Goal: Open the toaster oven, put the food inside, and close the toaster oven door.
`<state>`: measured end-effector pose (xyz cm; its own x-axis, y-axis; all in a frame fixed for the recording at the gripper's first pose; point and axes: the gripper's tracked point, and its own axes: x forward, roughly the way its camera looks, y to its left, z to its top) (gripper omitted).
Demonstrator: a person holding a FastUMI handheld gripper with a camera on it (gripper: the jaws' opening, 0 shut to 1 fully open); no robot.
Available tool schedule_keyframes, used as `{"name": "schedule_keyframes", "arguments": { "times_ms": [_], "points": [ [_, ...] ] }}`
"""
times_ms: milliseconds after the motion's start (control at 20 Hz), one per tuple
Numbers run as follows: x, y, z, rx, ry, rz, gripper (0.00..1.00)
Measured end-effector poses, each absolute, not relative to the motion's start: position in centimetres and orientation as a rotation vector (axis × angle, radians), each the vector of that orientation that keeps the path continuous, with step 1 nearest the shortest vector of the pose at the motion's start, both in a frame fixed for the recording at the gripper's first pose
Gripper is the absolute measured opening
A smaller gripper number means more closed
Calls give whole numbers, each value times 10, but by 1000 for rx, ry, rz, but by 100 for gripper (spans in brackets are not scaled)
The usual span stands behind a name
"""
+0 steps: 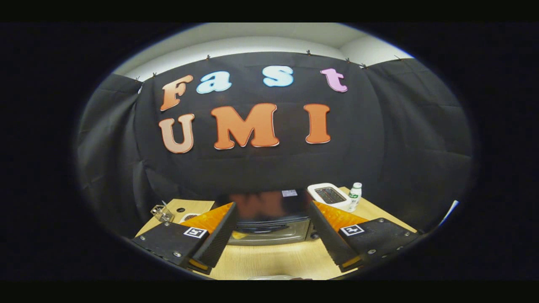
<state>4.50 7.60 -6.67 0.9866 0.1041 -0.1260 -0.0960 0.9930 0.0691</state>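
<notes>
The toaster oven (pixel 269 225) stands on the wooden table straight ahead, beyond my fingers. It has a glossy black top and a silver front with a dark handle bar, and its door is closed. My gripper (pixel 271 235) is open, held above the table in front of the oven, with nothing between its wide-spread black fingers (pixel 217 237). A sliver of a pale plate or dish (pixel 269 277) shows on the table just below the fingers; what lies on it is hidden.
A white toaster (pixel 329 195) and a small white bottle with a green label (pixel 354 196) stand to the oven's right at the back. Left of the oven are a clear glass container (pixel 162 213) and a small round thing (pixel 188 217). The wooden table (pixel 269 259) runs under the fingers.
</notes>
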Motion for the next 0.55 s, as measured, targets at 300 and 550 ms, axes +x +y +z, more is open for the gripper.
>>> {"name": "schedule_keyframes", "arguments": {
  "times_ms": [300,550],
  "points": [
    [21,52,-32,75,46,54,99],
    [7,24,-32,84,34,0,99]
  ]
}}
